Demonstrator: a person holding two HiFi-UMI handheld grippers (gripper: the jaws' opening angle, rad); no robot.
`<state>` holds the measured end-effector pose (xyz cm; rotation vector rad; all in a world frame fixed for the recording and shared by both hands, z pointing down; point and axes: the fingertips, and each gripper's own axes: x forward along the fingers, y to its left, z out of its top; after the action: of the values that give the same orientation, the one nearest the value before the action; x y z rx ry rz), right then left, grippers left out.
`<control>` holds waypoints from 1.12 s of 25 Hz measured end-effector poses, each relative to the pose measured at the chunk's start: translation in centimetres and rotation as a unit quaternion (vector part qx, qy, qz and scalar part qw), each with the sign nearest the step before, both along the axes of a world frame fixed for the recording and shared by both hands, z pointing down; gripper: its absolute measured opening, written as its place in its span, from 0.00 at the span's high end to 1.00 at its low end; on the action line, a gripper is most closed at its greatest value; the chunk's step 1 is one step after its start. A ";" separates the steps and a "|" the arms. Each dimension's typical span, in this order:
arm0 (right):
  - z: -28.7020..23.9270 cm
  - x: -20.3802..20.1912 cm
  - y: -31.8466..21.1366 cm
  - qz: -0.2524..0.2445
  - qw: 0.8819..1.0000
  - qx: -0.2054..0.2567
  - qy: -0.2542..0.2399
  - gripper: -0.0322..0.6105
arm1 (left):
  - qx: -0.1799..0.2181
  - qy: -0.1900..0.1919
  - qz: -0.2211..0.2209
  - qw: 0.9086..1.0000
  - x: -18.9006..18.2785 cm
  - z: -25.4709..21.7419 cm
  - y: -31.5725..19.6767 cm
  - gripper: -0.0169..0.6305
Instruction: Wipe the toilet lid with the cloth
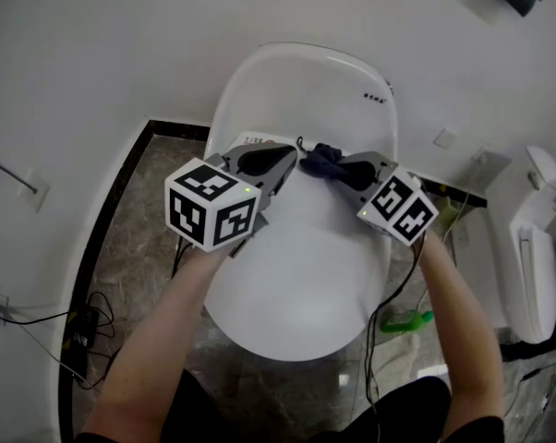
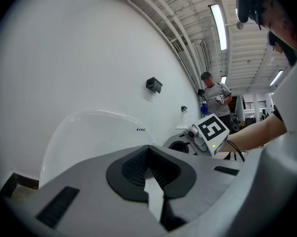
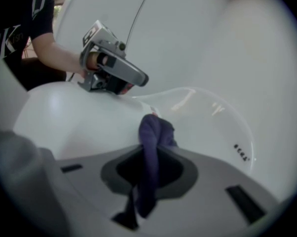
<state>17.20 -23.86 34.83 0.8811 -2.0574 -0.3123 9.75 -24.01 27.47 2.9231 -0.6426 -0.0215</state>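
Note:
The white toilet's closed lid [image 1: 301,280] fills the middle of the head view, with the toilet's rounded rear part [image 1: 306,86] against the wall behind it. My right gripper [image 1: 341,167] is shut on a dark blue cloth [image 1: 320,160], which hangs bunched from the jaws [image 3: 152,132] over the back of the lid [image 3: 69,120]. My left gripper [image 1: 289,158] is shut and holds nothing. It hovers just left of the cloth, tip to tip with the right gripper. From the right gripper view it appears as the left gripper [image 3: 120,76], and in its own view the jaws meet [image 2: 149,154].
A second white toilet [image 1: 537,247] stands at the right. A green object [image 1: 409,321] and cables lie on the marble floor by the bowl; more cables and a black box [image 1: 82,329] lie at the left. A person in a striped shirt [image 2: 215,100] stands far behind.

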 end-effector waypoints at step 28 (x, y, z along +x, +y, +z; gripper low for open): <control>-0.3 -3.6 8.0 -0.045 0.999 0.007 -0.025 0.84 | -0.001 0.002 -0.004 1.000 -0.4 0.0 -0.2 0.95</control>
<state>13.60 -15.90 34.51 0.8152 -2.1474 -0.3574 9.33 -24.25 27.47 2.9172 -0.6544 -0.0289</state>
